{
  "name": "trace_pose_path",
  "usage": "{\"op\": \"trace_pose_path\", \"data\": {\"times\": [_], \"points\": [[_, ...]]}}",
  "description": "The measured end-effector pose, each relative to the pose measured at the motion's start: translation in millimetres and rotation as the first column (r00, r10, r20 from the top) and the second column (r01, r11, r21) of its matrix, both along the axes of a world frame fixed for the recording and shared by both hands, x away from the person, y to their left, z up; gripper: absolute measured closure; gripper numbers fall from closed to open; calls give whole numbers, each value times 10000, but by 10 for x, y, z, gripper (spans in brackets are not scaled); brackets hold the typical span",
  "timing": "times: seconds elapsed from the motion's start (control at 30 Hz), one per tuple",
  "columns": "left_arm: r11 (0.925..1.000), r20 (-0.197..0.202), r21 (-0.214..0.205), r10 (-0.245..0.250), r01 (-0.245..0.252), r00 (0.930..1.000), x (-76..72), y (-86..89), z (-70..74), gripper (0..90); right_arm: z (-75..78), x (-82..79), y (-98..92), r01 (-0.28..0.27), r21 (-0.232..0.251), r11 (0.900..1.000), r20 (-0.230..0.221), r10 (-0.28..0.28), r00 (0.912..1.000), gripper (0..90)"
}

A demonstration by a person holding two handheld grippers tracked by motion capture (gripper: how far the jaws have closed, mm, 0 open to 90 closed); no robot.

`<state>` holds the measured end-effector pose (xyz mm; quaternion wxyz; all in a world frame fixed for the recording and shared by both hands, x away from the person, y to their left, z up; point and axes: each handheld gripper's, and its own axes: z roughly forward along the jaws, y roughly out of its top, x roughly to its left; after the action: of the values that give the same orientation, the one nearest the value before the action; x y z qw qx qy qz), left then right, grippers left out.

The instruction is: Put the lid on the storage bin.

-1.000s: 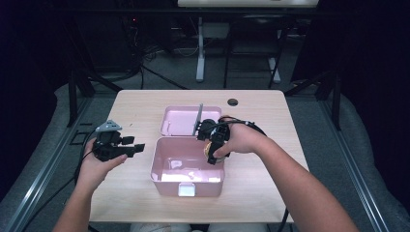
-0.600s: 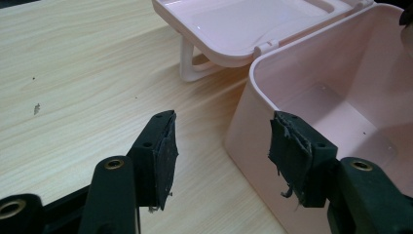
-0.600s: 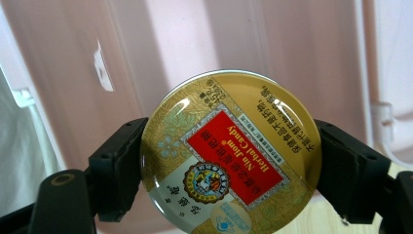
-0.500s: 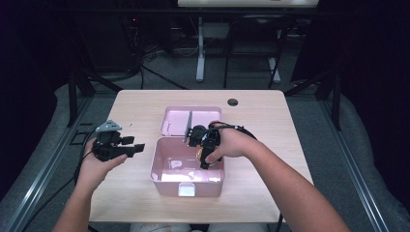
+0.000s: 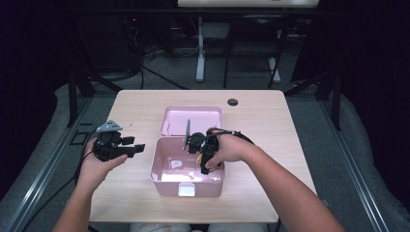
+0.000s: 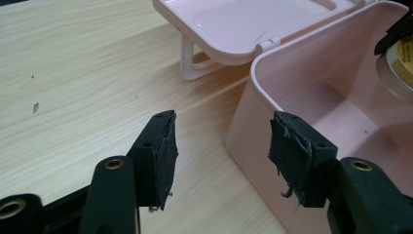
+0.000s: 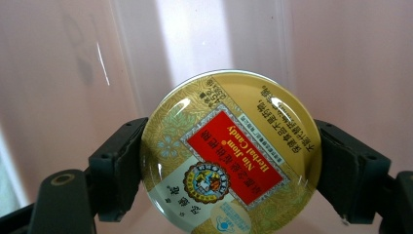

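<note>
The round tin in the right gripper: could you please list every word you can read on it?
"Nin Jiom Herbal Candy", upside down on the red panel of the round tin clamped in the right gripper.
The Chinese characters and small print along its rim are too small to read.

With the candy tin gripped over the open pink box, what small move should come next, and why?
Probably lower the right claw a little further, then open it. Its jaws clamp the round herbal candy tin by its edges, inside the open pink box, seemingly above the floor. The left claw waits open beside the box.
</note>
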<state>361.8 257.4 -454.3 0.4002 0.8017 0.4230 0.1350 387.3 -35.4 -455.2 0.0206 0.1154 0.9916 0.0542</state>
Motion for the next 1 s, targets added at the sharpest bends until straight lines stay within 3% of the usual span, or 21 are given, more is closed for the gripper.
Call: {"op": "trace_pose_path", "data": {"times": [0.57, 1.0], "points": [[10000, -39, 44, -5, 5, 10000, 10, 0, -16, 428, -248, 10, 35, -201, -62, 9998, -167, 200, 9997, 198], [10000, -126, 85, -44, 45, 9999, 14, -6, -25, 428, -342, 13, 33, -270, -268, 9993, -280, 262, 9993, 198]]}}
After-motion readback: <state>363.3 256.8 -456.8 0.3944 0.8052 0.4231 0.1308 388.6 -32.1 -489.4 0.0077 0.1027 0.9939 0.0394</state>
